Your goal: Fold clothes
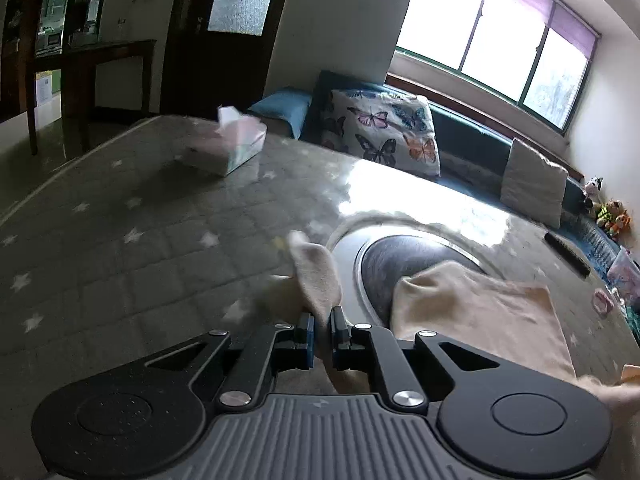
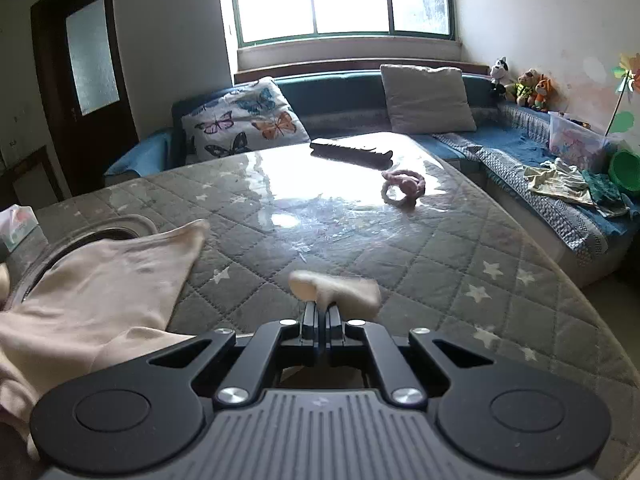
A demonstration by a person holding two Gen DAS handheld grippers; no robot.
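A cream garment (image 1: 480, 312) lies on the quilted, star-patterned table cover (image 1: 140, 240), partly over a round dark inset. My left gripper (image 1: 322, 322) is shut on one corner of the garment, and a flap of cloth sticks up past its fingers. In the right wrist view the same cream garment (image 2: 104, 292) spreads to the left. My right gripper (image 2: 321, 314) is shut on another corner, whose cloth bulges out beyond the fingertips above the table cover (image 2: 440, 264).
A tissue box (image 1: 236, 144) stands at the table's far left. A dark comb-like object (image 2: 350, 154) and a pink ring toy (image 2: 404, 188) lie near the far edge. A sofa with a butterfly cushion (image 2: 244, 124), soft toys and loose clothes (image 2: 560, 180) wraps behind and right.
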